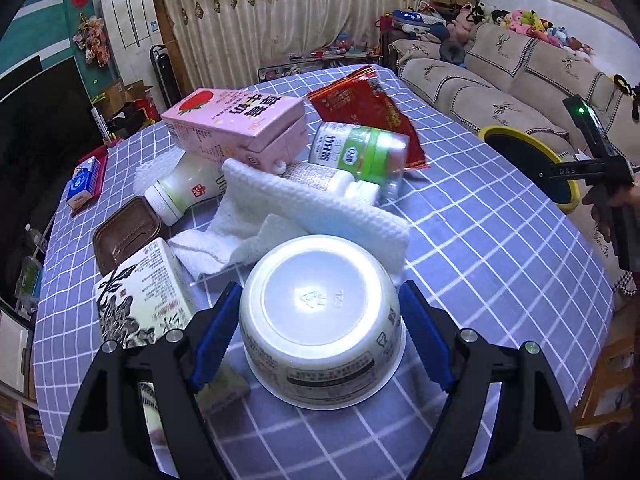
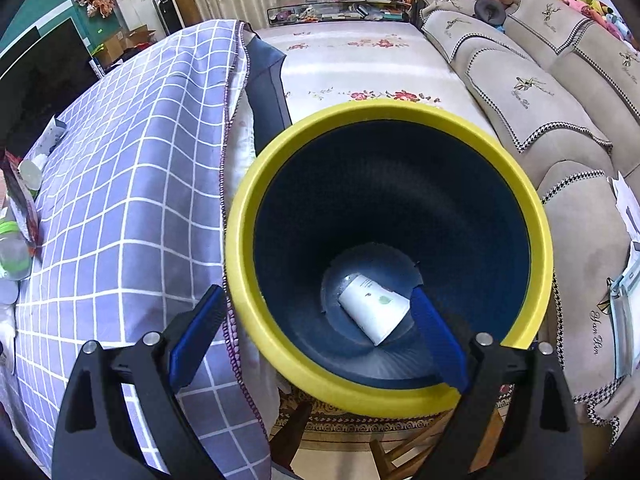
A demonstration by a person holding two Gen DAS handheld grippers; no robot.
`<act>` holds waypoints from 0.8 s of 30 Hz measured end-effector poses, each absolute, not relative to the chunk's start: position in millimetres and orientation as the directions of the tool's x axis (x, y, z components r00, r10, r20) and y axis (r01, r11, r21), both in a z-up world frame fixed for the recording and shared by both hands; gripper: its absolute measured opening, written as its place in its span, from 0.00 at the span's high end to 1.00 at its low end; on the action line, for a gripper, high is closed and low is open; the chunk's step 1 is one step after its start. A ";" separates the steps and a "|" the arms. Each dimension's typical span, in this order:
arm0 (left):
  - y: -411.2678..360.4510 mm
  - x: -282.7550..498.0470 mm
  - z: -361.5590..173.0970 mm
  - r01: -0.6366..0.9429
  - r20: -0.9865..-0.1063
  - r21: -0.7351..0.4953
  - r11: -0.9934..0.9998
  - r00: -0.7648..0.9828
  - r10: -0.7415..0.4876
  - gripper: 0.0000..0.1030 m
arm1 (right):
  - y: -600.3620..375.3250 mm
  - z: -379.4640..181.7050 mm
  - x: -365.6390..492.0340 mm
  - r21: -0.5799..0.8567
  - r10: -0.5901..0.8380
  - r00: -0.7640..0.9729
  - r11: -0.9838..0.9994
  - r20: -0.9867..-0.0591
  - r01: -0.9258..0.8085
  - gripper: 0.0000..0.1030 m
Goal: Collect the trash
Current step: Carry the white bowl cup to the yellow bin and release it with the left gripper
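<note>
An upturned white paper bowl [image 1: 322, 320] sits on the checked tablecloth between the blue pads of my left gripper [image 1: 320, 308]; the jaws are open, with a small gap on each side of it. Behind it lie a white cloth [image 1: 304, 216], a pink milk carton [image 1: 240, 124], a green-label bottle [image 1: 360, 150], two white bottles, a red wrapper [image 1: 360, 98], a brown tray [image 1: 128, 232] and a tea carton [image 1: 140, 300]. My right gripper [image 2: 320, 312] is open over the yellow-rimmed dark bin [image 2: 532, 216]. A white paper cup [image 2: 374, 306] lies at the bin's bottom.
The bin [image 1: 536, 152] stands off the table's right edge, beside a beige sofa [image 1: 500, 76]. A blue tissue pack [image 1: 82, 184] lies at the table's left edge. A floral mat [image 2: 360, 64] covers the floor beyond the bin. The table edge hangs left of the bin [image 2: 228, 168].
</note>
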State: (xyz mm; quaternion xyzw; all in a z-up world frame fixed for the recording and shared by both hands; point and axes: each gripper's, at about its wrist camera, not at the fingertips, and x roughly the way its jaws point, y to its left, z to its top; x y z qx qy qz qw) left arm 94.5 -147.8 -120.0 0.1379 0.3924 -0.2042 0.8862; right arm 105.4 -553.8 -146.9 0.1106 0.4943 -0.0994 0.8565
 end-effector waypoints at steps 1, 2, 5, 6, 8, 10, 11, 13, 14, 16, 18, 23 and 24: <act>-147.9 90.3 -117.6 0.471 -0.748 0.087 0.878 0.613 -0.254 0.24 | -553.6 -145.9 104.5 0.092 -0.060 0.494 0.956 -0.868 0.278 0.14; -146.8 85.2 -114.1 0.471 -0.744 0.088 0.878 0.618 -0.256 0.24 | -553.0 -144.9 103.5 0.093 -0.059 0.497 0.957 -0.866 0.276 0.14; -143.1 71.9 -103.5 0.474 -0.737 0.077 0.877 0.620 -0.271 0.24 | -551.2 -141.4 98.8 0.099 -0.054 0.508 0.958 -0.860 0.271 0.14; -142.3 68.9 -100.0 0.477 -0.734 0.075 0.876 0.621 -0.275 0.24 | -550.8 -139.6 96.5 0.101 -0.055 0.514 0.957 -0.856 0.271 0.14; -144.1 62.3 -90.7 0.488 -0.726 0.077 0.869 0.625 -0.286 0.24 | -551.4 -134.8 92.3 0.106 -0.057 0.528 0.956 -0.847 0.274 0.14; -149.8 59.0 -81.6 0.505 -0.717 0.078 0.859 0.627 -0.303 0.23 | -553.3 -128.1 87.0 0.115 -0.060 0.548 0.953 -0.834 0.279 0.14; -154.1 58.9 -77.8 0.518 -0.715 0.076 0.852 0.624 -0.315 0.23 | -554.8 -124.2 83.6 0.120 -0.062 0.560 0.952 -0.826 0.282 0.14; -166.5 62.2 -71.3 0.549 -0.709 0.073 0.833 0.616 -0.344 0.23 | -558.1 -116.5 76.3 0.124 -0.071 0.580 0.949 -0.811 0.290 0.14; -173.5 64.6 -69.8 0.562 -0.707 0.075 0.824 0.613 -0.353 0.23 | -559.7 -112.8 72.1 0.126 -0.078 0.590 0.947 -0.804 0.296 0.14; -195.1 71.1 -66.9 0.603 -0.703 0.083 0.793 0.599 -0.382 0.23 | -564.9 -104.6 62.4 0.129 -0.091 0.608 0.943 -0.789 0.308 0.14; -217.7 78.1 -67.0 0.646 -0.702 0.080 0.759 0.577 -0.417 0.23 | -572.0 -96.0 52.0 0.132 -0.104 0.625 0.938 -0.774 0.320 0.14; -279.8 99.9 -72.2 0.742 -0.726 0.031 0.669 0.477 -0.496 0.23 | -591.6 -81.5 27.9 0.127 -0.139 0.647 0.929 -0.750 0.347 0.14; -298.1 105.3 -73.5 0.767 -0.734 0.024 0.641 0.449 -0.510 0.23 | -597.8 -78.5 21.5 0.128 -0.150 0.652 0.925 -0.743 0.359 0.14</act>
